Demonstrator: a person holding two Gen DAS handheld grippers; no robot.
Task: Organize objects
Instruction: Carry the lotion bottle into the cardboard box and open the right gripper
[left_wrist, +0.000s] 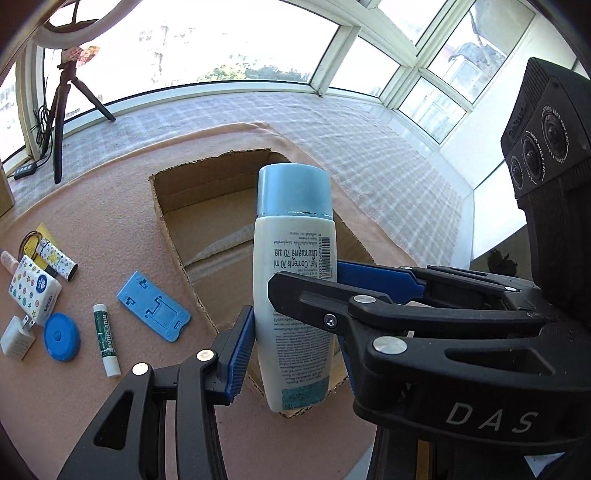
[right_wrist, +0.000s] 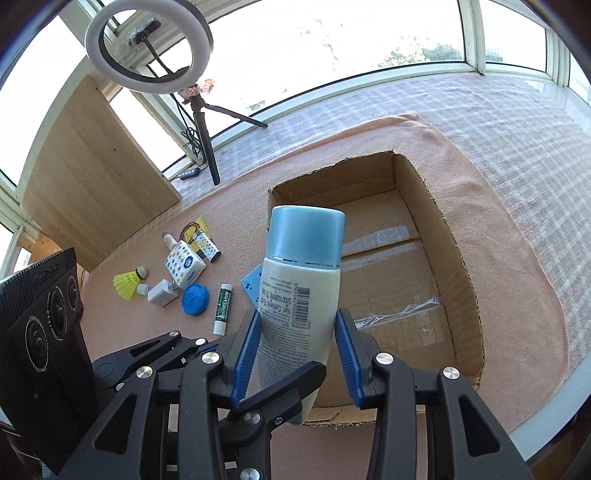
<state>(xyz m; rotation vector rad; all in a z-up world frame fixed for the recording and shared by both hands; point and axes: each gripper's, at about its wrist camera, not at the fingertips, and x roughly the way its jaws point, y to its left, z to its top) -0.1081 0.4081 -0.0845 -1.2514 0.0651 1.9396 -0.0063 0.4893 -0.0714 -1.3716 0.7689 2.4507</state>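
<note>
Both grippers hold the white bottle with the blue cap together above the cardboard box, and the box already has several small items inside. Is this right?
One detail is wrong: the cardboard box holds no items; the right wrist view shows only its taped bottom. The small items lie on the cloth beside it. The rest stands: the left gripper and right gripper both hold the white bottle with the blue cap above the box.

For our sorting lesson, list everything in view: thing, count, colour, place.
bottle: one, white, blue cap, held between both grippers
box: one, brown cardboard, open, on the cloth
cloth: one, peach, under the box
lip balm: one, green, left of box
round disc: one, blue, beside lip balm
charger: one, white, beside disc
shuttlecock: one, yellow, far left
ring light: one, white, by window
left gripper: one, black, shut on bottle
right gripper: one, black, shut on bottle
</note>
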